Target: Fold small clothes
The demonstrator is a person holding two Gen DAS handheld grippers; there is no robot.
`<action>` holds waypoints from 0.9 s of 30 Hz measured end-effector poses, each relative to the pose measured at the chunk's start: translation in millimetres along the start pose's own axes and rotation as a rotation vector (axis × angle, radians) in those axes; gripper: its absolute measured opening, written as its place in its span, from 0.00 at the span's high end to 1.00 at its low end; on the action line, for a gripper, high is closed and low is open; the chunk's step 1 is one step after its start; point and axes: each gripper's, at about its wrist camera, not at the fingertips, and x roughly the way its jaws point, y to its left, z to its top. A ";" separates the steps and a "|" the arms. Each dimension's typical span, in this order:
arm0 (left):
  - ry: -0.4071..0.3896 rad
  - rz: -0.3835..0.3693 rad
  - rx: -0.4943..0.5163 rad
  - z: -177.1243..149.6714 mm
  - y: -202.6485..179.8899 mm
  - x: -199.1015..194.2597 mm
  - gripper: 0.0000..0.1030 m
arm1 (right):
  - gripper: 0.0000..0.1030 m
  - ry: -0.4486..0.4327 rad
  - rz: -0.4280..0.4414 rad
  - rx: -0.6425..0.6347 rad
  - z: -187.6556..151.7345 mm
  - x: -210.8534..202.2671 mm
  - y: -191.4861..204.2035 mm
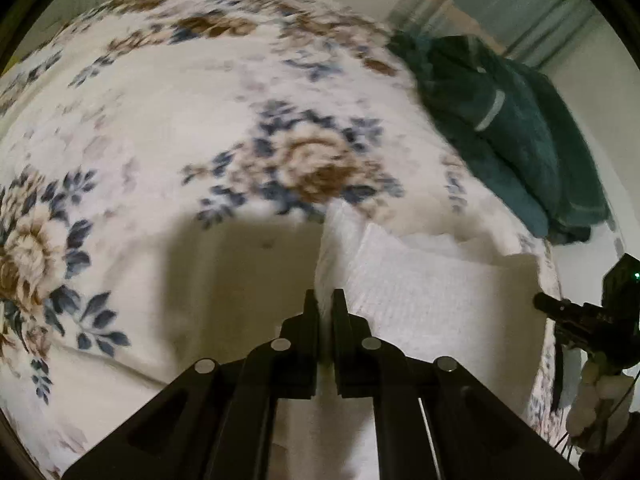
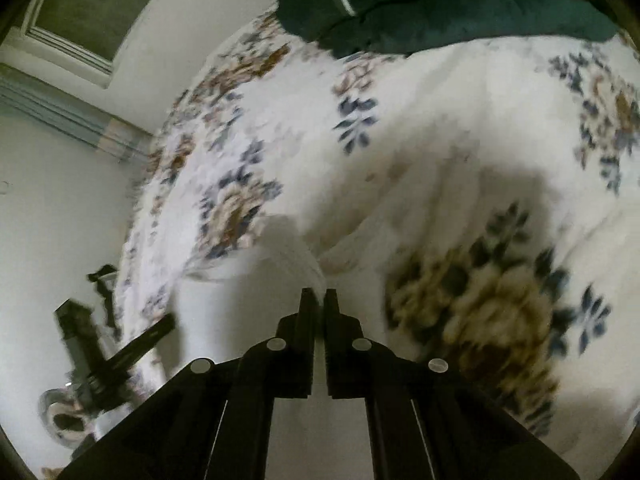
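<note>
A: What did the left gripper [image 1: 325,300] have?
B: Its 2 fingers were clamped on an edge of the white cloth [image 1: 420,280], lifted above the floral bedspread [image 1: 160,120].
A: And the right gripper [image 2: 319,300]?
B: Pinched on the same cloth's other edge. A dark green towel [image 1: 500,120] lay at the bedspread's far side.

both tongs [image 1: 325,304] [image 2: 318,304] are matte black plastic, angular, with round silver pivot pins along each arm.
</note>
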 end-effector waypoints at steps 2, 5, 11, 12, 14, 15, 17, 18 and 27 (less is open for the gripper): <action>0.040 -0.004 -0.034 4.0 11.4 19.9 0.97 | 0.97 0.024 -0.047 0.015 9.0 15.7 -6.2; 0.095 -0.040 -0.075 5.2 19.9 33.2 0.97 | 0.97 0.094 -0.140 0.017 13.1 44.7 -15.9; 0.100 -0.137 -0.115 -22.9 25.8 -17.7 0.74 | 0.64 0.176 0.037 0.139 -6.3 28.1 -39.0; 0.091 -0.148 -0.116 -34.0 26.9 -27.2 0.53 | 0.50 0.176 0.057 0.146 -14.8 20.9 -41.6; 0.087 -0.191 -0.144 -65.5 31.7 -42.5 0.39 | 0.46 0.189 0.113 0.177 -41.6 5.6 -49.8; 0.110 -0.213 -0.161 -82.4 33.4 -43.9 0.39 | 0.46 0.215 0.136 0.195 -57.9 1.9 -54.5; 0.166 -0.234 -0.183 -110.0 34.3 -38.9 0.39 | 0.46 0.277 0.181 0.243 -94.1 2.6 -64.2; 0.179 -0.238 -0.190 -121.5 33.4 -35.5 0.41 | 0.46 0.302 0.201 0.260 -107.6 5.3 -66.5; 0.107 -0.237 -0.249 -140.2 37.8 -42.1 0.90 | 0.90 0.228 0.199 0.317 -157.0 10.3 -76.3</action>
